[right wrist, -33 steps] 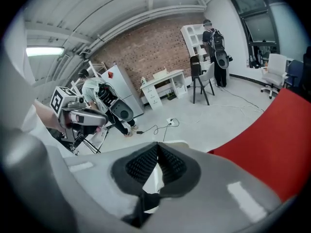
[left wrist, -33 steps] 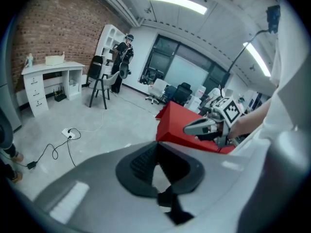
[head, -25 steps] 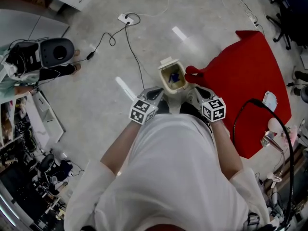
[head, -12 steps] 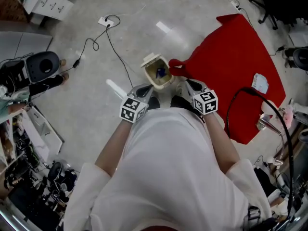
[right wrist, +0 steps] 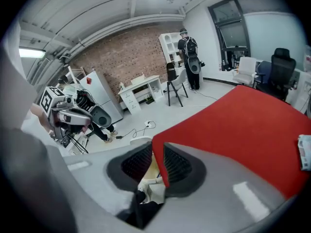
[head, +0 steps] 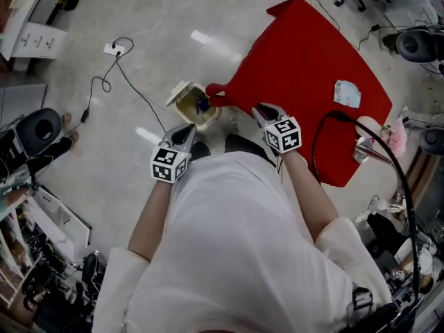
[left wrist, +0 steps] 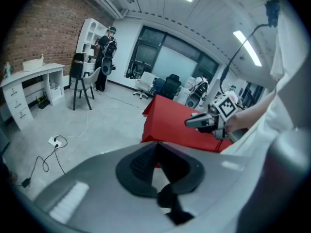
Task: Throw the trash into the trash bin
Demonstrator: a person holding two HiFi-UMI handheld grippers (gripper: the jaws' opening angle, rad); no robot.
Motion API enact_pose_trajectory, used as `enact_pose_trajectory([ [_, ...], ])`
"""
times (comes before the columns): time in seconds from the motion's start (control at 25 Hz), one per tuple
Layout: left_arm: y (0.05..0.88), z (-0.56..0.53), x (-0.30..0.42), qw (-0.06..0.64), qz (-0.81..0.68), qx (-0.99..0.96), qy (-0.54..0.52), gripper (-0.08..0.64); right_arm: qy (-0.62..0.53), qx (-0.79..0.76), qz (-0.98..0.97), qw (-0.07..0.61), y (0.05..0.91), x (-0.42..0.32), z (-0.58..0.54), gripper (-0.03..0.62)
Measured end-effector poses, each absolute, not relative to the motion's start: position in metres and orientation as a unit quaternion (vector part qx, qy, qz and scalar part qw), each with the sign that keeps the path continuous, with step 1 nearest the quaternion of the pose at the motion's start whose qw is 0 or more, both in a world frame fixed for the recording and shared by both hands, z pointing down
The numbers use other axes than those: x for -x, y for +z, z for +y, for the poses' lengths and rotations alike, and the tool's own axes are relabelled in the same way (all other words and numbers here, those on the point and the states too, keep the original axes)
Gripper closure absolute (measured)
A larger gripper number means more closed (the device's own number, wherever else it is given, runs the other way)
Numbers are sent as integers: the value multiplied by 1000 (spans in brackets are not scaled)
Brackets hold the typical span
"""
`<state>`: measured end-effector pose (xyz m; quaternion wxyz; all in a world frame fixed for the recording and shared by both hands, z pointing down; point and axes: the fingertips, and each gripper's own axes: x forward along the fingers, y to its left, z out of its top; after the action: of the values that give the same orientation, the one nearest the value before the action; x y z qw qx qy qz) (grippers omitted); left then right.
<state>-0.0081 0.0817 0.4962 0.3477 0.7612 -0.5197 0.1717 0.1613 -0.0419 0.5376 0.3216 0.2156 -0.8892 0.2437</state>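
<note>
A small cream trash bin (head: pixel 189 107) stands on the floor with its lid flipped open and something blue inside. It is at the corner of a red-covered table (head: pixel 305 68). My left gripper (head: pixel 188 129) hangs just short of the bin, its jaws shut and empty (left wrist: pixel 155 145). My right gripper (head: pixel 259 108) is over the red cloth's near edge, right of the bin. Its jaws have just been opening and stand a narrow gap apart (right wrist: pixel 158 148). Nothing is pinched there; the cloth's corner and the bin show through the gap.
A white and blue packet (head: pixel 347 93) lies on the red table. A power strip (head: pixel 114 48) and its cable trail over the concrete floor at the left. A lamp (head: pixel 371 148) and a black cable stand at the right. Shelves and clutter line the left edge.
The view has swung toward the red table. The bin, first straight ahead between both grippers, now sits ahead of the left one. The right gripper has moved over the cloth's edge.
</note>
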Motion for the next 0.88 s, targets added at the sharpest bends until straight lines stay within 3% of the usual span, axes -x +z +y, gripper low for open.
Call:
enact_pose_trajectory([
  [0.88, 511, 41, -41, 361, -506, -759, 196, 555, 253, -341, -832, 356, 572, -338, -154, 459],
])
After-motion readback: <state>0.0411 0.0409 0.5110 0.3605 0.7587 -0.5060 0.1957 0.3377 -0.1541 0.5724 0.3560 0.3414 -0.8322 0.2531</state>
